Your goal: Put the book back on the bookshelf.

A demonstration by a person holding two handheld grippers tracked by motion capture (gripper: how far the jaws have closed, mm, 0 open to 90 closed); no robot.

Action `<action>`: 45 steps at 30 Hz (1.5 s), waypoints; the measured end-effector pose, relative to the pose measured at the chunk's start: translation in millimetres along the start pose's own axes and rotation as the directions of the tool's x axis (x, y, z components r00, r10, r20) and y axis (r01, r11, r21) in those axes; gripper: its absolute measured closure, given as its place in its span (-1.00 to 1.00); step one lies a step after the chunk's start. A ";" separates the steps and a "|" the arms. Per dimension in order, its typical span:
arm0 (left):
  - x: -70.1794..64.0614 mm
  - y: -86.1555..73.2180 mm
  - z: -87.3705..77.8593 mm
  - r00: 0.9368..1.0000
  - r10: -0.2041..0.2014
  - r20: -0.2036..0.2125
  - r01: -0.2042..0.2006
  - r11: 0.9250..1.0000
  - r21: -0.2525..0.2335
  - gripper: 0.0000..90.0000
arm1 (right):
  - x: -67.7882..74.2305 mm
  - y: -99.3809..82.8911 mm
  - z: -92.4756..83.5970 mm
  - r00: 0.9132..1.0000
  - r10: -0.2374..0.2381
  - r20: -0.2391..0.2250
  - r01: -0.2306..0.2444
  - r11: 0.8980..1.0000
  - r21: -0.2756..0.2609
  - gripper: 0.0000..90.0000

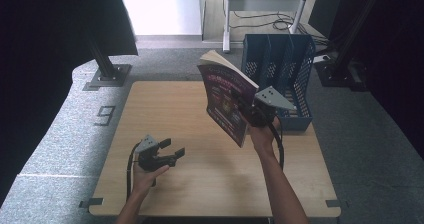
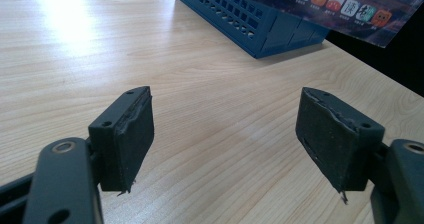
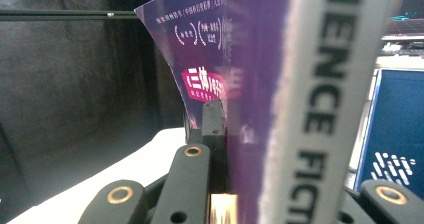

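A: Status, right hand?

B: My right tongs point(image 1: 248, 113) are clenched on the purple-covered paperback book point(image 1: 227, 101), gripping it near the spine edge. The book is up off the light wooden table point(image 1: 165, 114), tilted, top corner leaning toward 11 o'clock. It sits just at 9 o'clock of the blue perforated plastic file rack point(image 1: 280, 79), which stands at the table's 1 o'clock corner.

A: And the left?

B: My left tongs point(image 1: 171, 151) are released, pads point(image 2: 131, 139) wide apart with bare table between them, resting low at 7 o'clock. Nothing held.

A: Risks from here?

B: First, the grip. From the right gripper view I hold the book by a narrow strip, and the front cover point(image 3: 200, 64) is already flaring away from the pages. My judgement: a quick swing could let the block sag or pivot in the pads.

A: Anything at the rack?

B: Yes. The slots are narrow and the book is tilted. If it goes in at that angle, a lower corner could catch a divider, buckle the cover, or shove the rack toward the table edge behind it. The left tongs are well apart from it, too far to steady anything.
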State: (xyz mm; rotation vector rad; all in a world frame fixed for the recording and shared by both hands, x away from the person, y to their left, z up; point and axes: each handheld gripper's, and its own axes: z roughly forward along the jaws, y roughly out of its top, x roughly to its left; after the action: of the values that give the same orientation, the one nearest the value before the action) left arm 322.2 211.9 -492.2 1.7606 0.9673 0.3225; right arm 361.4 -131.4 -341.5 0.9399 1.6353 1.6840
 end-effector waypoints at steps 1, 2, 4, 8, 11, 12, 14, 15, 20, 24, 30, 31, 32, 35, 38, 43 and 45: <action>-0.2 0.0 0.0 1.000 0.001 0.000 -0.001 1.000 0.001 -0.49 | -0.9 1.7 -0.6 1.000 -0.002 0.005 0.002 1.000 -0.005 0.81; -0.3 0.0 0.1 1.000 0.001 0.001 -0.001 1.000 0.001 -0.49 | -0.9 1.7 -0.6 1.000 -0.002 0.005 0.002 1.000 -0.005 0.81; -0.6 -0.1 0.2 1.000 0.002 0.001 -0.002 1.000 0.003 -0.49 | -1.6 2.9 -1.9 1.000 -0.003 0.012 0.003 1.000 -0.019 0.81; -1.1 -0.7 1.0 1.000 0.001 0.002 -0.001 1.000 0.007 -0.49 | -5.8 5.6 -3.7 1.000 -0.001 0.024 0.002 1.000 -0.029 0.81; -1.1 -0.6 0.9 1.000 0.001 0.002 -0.001 1.000 0.008 -0.49 | -8.9 7.0 -3.1 0.999 0.001 0.032 -0.001 1.000 -0.028 0.81; -0.9 -0.6 0.8 1.000 0.000 0.001 0.000 1.000 0.007 -0.49 | -9.8 7.3 -2.8 0.999 0.002 0.035 -0.001 1.000 -0.027 0.81; -0.8 -0.6 0.8 1.000 0.000 0.001 0.000 1.000 0.007 -0.49 | -11.5 7.9 -2.2 0.999 0.003 0.040 -0.002 1.000 -0.026 0.81; -0.8 -0.7 0.9 1.000 0.000 0.001 0.000 1.000 0.008 -0.49 | -12.2 8.3 -1.9 0.999 0.003 0.042 -0.002 1.000 -0.026 0.81; -1.7 -1.0 1.6 1.000 0.000 0.004 0.000 1.000 0.011 -0.49 | -14.8 9.8 -0.6 0.999 0.005 0.053 -0.004 1.000 -0.031 0.81; -1.7 -1.2 2.4 1.000 0.004 0.006 -0.004 1.000 0.016 -0.49 | -18.4 11.1 -0.5 0.998 0.002 0.063 0.000 0.999 -0.032 0.81; -2.9 -1.7 3.7 1.000 0.004 0.009 -0.004 1.000 0.022 -0.49 | -22.8 12.9 -0.9 0.997 0.006 0.080 -0.003 0.999 -0.039 0.81; -3.1 -1.7 3.7 1.000 0.005 0.010 -0.005 1.000 0.022 -0.49 | -22.8 12.9 -0.9 0.997 0.006 0.080 -0.003 0.999 -0.039 0.81; -3.1 -1.7 3.7 1.000 0.006 0.010 -0.006 1.000 0.023 -0.49 | -23.5 13.1 -1.0 0.997 0.006 0.083 -0.003 0.999 -0.042 0.81; -2.8 -1.7 3.5 1.000 0.004 0.009 -0.004 1.000 0.022 -0.49 | -25.4 13.2 -1.0 0.996 0.007 0.089 -0.003 0.999 -0.044 0.81; -3.0 -1.6 3.3 1.000 0.004 0.009 -0.004 1.000 0.021 -0.49 | -27.7 12.8 -0.5 0.995 0.008 0.097 -0.004 0.999 -0.043 0.81; -2.8 -1.6 3.3 1.000 0.003 0.009 -0.003 1.000 0.022 -0.49 | -32.4 12.3 -0.3 0.993 0.009 0.116 -0.004 0.999 -0.044 0.81; -2.9 -1.6 3.4 1.000 0.002 0.010 -0.003 1.000 0.021 -0.49 | -33.3 12.4 -0.4 0.993 0.009 0.119 -0.003 0.999 -0.045 0.81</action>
State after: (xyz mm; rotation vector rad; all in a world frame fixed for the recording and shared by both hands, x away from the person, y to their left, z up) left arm 321.7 207.6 -494.4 1.7811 0.9645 0.3060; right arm 380.6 -159.7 -331.7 1.0048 1.5121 1.6291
